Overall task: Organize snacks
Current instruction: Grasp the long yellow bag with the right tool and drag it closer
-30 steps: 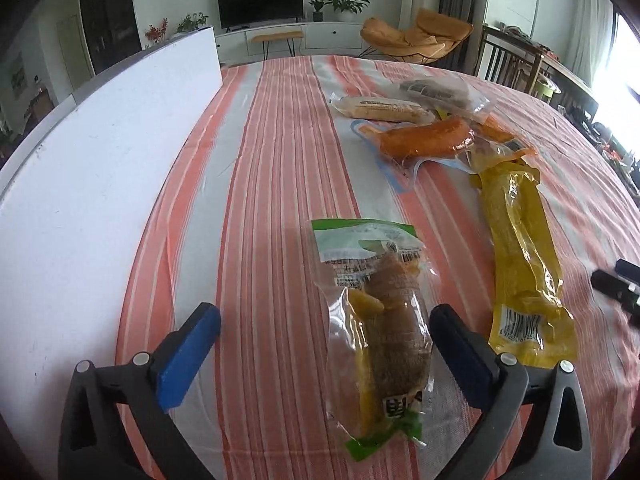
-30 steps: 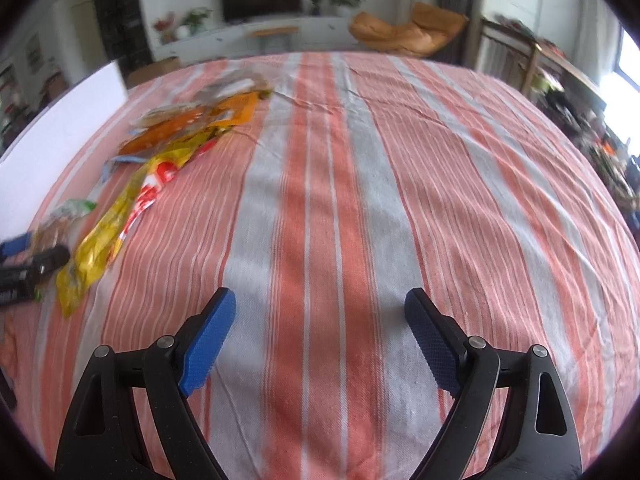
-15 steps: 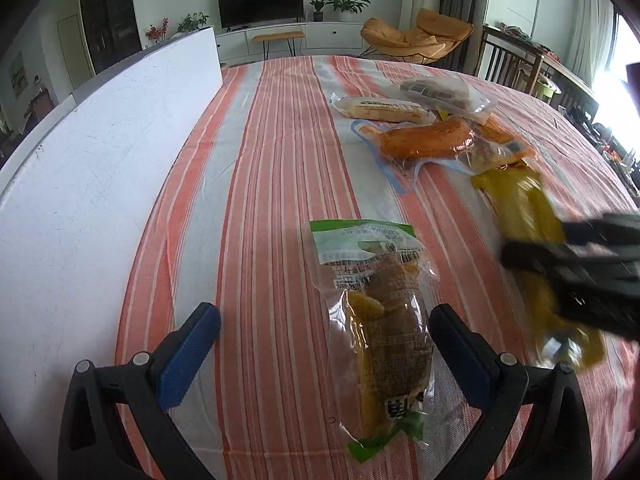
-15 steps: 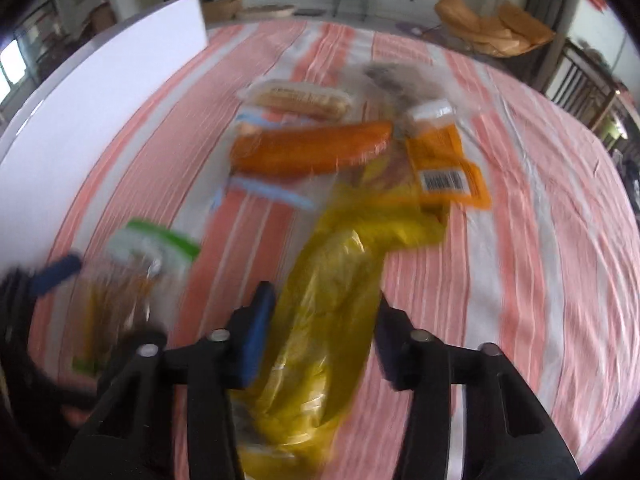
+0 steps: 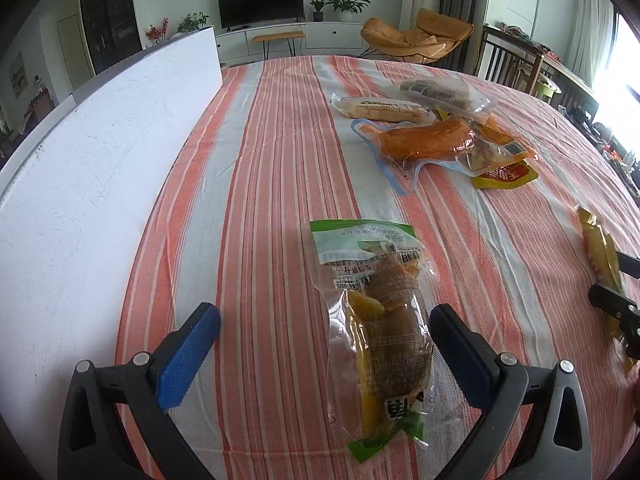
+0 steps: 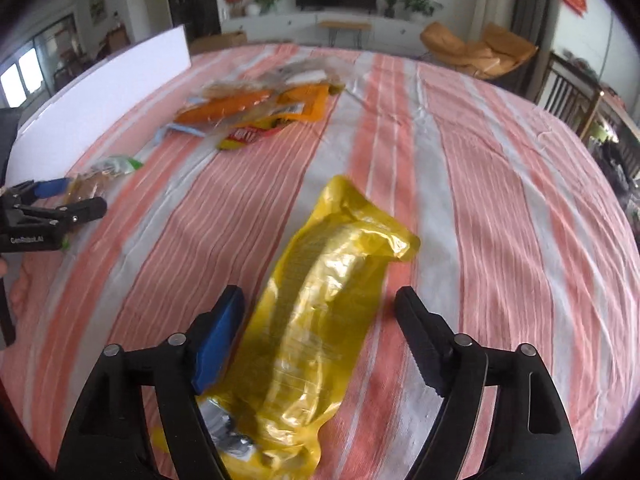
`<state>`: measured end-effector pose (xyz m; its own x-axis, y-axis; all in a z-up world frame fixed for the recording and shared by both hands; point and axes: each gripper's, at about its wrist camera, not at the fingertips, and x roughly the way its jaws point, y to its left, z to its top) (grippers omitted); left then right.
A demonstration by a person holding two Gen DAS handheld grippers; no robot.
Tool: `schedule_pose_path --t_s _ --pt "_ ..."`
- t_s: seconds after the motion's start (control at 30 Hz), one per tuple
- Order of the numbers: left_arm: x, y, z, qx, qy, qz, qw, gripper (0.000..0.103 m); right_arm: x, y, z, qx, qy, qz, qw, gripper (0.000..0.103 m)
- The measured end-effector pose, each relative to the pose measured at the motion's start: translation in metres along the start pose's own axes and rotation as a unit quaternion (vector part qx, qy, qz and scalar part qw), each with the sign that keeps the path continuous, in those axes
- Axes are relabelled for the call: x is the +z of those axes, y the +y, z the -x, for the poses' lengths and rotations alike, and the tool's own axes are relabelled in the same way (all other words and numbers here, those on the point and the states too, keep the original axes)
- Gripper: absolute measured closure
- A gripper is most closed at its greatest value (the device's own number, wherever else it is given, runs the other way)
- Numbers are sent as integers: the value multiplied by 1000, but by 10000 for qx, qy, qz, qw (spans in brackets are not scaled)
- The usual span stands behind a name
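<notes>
My left gripper point(image 5: 324, 334) is open, its jaws on either side of a clear snack packet with a green top point(image 5: 378, 320) that lies on the striped tablecloth. My right gripper point(image 6: 320, 312) is open around a long yellow packet point(image 6: 320, 320) lying flat between its jaws; that packet shows at the right edge of the left wrist view point(image 5: 600, 248). Further back lies a pile of snacks: an orange packet point(image 5: 424, 144), a pale roll packet point(image 5: 380, 109), a clear dark packet point(image 5: 444, 96) and a yellow-red packet point(image 5: 504, 172).
A white board point(image 5: 92, 184) stands along the table's left side. The orange-and-white striped tablecloth point(image 6: 500, 200) covers the table. The left gripper also shows in the right wrist view point(image 6: 60, 208). A chair, a TV stand and wooden chairs stand beyond the table.
My right gripper has dragged the yellow packet to the right, away from the pile, and its jaws have opened wider around it. The left gripper has not moved.
</notes>
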<state>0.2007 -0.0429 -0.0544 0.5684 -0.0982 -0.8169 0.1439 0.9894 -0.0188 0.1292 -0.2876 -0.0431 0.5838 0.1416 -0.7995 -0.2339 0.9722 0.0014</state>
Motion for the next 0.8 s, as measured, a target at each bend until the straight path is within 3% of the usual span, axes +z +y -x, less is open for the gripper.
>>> schedule_pose_path --t_s 0.17,0.8 --pt "0 0 0 2 3 3 10000 0 3 -2 0 -165 -14 -209 9996 14" --pt "0 0 0 3 6 3 10000 0 4 -8 2 -149 -11 -241 9996 14"
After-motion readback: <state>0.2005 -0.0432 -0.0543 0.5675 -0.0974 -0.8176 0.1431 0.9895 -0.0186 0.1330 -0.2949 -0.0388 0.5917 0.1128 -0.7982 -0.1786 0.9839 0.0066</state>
